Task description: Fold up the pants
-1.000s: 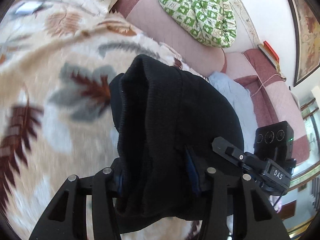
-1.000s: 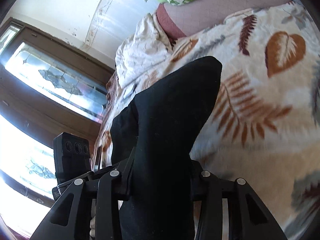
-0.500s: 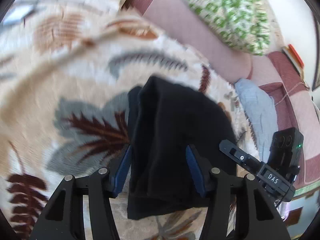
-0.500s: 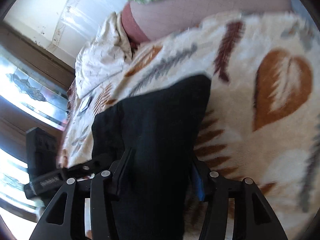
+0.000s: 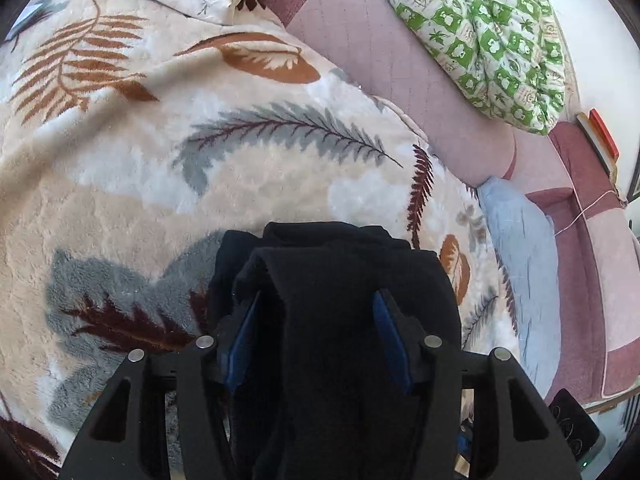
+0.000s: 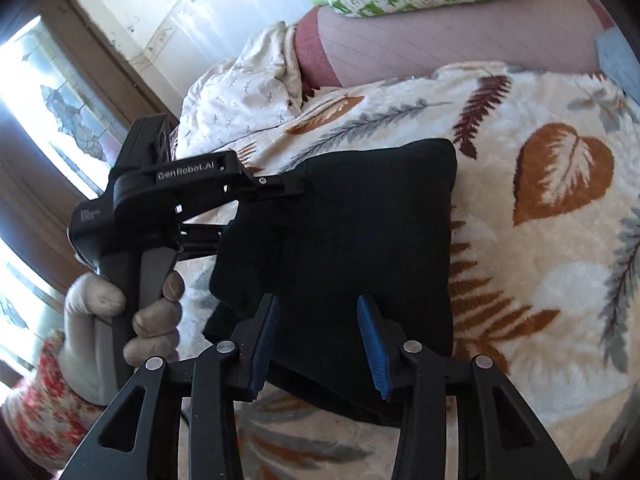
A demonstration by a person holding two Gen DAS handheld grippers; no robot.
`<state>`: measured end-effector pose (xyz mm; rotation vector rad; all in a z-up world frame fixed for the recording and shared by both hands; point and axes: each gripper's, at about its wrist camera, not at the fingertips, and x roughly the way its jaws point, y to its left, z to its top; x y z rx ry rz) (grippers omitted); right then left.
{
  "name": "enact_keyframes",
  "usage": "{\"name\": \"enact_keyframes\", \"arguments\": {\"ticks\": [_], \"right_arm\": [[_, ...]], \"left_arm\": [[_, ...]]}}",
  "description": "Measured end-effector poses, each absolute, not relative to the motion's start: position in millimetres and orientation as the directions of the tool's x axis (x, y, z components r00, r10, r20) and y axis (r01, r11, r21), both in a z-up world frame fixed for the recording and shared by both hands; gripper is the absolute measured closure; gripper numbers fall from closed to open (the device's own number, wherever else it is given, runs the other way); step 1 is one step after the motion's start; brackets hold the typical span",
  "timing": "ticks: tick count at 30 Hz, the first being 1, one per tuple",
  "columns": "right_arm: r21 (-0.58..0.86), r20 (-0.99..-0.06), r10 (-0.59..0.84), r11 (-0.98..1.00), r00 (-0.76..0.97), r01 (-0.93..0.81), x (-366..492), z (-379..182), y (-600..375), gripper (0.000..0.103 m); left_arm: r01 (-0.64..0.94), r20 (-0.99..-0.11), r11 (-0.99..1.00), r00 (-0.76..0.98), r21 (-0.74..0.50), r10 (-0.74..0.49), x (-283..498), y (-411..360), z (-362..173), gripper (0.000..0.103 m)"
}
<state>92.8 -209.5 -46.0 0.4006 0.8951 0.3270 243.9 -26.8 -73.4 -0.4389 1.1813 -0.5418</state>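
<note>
So the whole thing is happening on a fleecy leaf-print blanket (image 5: 168,184) spread over a pinkish couch (image 5: 384,64), with a green patterned quilt (image 5: 484,28) bunched up along the backrest. The black pants (image 6: 360,216) are sitting on the blanket as a compact, roughly squared-off bundle that looks already doubled over, and both tools are at its near edge. What matters for the next move: from the right wrist view the bundle stretches away from the camera, long side running straight ahead along the fingers, far edge square against the blanket. The right gripper (image 6: 318,338) has its blue pads either side of the near end of the cloth and its jaws are closing, though I can't see the pads actually biting yet, there's a gap on both sides. The left gripper (image 5: 316,336) straddles a raised ridge of the same fabric, pads apart and not pressing as far as I can tell. You can see a gloved hand (image 6: 100,320) holding that left tool just beside the bundle's left edge. I'd guess both sit about equally near.
</note>
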Motion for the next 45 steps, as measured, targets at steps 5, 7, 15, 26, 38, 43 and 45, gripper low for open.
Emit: {"name": "enact_keyframes", "arguments": {"ticks": [5, 7, 15, 26, 38, 43, 45], "right_arm": [[0.373, -0.698, 0.392, 0.913, 0.599, -0.164, 90, -46, -195, 0.036], [0.347, -0.689, 0.403, 0.913, 0.603, -0.214, 91, -45, -185, 0.026], [0.290, -0.638, 0.327, 0.941, 0.697, -0.176, 54, 22, -190, 0.026], [0.341, -0.687, 0.210, 0.939, 0.696, 0.052, -35, -2, -200, 0.026], [0.324, -0.672, 0.108, 0.933, 0.733, 0.160, -65, -18, -207, 0.025], [0.326, -0.690, 0.089, 0.924, 0.718, 0.199, -70, -32, -213, 0.025], [0.334, -0.697, 0.091, 0.919, 0.711, 0.209, -70, -35, -215, 0.025]], "left_arm": [[0.160, -0.726, 0.769, 0.258, -0.619, -0.638, 247, -21, -77, 0.047], [0.135, -0.729, 0.767, 0.245, -0.628, -0.639, 249, -16, -75, 0.047], [0.224, -0.754, 0.866, 0.427, -0.447, -0.499, 179, 22, 1, 0.042], [0.109, -0.672, 0.992, 0.730, -0.065, -0.124, 11, 38, 32, 0.020], [0.198, -0.713, 0.979, 0.693, 0.046, -0.106, -30, -1, 2, 0.016], [0.217, -0.747, 0.976, 0.654, 0.032, -0.121, -33, -8, -9, 0.016], [0.222, -0.754, 0.975, 0.645, 0.027, -0.126, -33, -9, -11, 0.016]]}}
